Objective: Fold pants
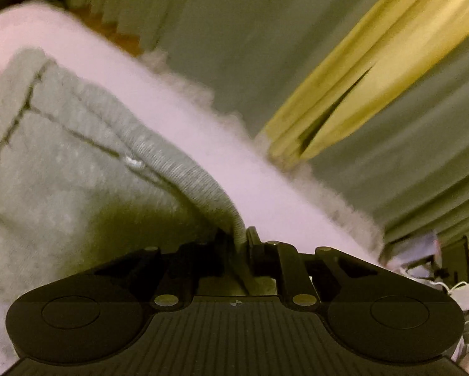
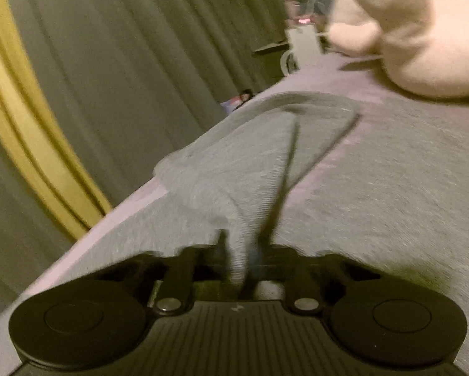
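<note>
Grey sweatpants (image 1: 62,156) with a ribbed waistband, a pocket seam and a small metal eyelet fill the left of the left wrist view. My left gripper (image 1: 241,238) is shut on the ribbed band. In the right wrist view the same grey pants (image 2: 234,172) lie spread over a pale lilac bed cover (image 2: 344,78), a dark drawstring trailing across them. My right gripper (image 2: 239,250) is shut on a fold of the pants beside the drawstring. Both views are motion-blurred.
A fluffy white-lilac blanket edge (image 1: 203,144) runs behind the pants. Grey-green curtains (image 1: 250,31) with a yellow curtain (image 1: 375,62) hang behind. A cream pillow (image 2: 422,31) lies at the far right of the bed; clutter and a white device (image 2: 303,44) stand beyond.
</note>
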Demonstrator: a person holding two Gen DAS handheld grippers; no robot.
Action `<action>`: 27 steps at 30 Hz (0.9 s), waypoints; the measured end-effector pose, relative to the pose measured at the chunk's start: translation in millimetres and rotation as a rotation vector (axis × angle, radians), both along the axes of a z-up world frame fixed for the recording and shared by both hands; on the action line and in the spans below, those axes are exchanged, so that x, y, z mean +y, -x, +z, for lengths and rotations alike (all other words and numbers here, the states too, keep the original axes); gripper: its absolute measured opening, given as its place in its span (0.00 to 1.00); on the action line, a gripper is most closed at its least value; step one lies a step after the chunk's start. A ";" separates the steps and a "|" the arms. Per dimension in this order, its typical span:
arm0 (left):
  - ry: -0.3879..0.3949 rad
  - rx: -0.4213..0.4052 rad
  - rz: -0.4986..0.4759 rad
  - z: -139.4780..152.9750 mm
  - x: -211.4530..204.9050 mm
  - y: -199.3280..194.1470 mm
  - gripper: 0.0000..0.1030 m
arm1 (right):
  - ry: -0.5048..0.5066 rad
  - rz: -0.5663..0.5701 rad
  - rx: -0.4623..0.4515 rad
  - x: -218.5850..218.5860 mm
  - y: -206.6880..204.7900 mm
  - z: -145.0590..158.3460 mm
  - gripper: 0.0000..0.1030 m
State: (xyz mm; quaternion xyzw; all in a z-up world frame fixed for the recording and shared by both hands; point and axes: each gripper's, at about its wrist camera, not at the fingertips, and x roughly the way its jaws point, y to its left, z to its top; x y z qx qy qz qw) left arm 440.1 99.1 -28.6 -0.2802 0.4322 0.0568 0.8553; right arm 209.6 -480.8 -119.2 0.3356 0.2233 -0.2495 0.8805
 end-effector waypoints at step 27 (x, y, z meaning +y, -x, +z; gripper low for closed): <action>-0.057 -0.116 0.122 -8.0 79.0 311.1 0.80 | 0.146 0.086 0.354 -13.1 172.5 49.7 0.73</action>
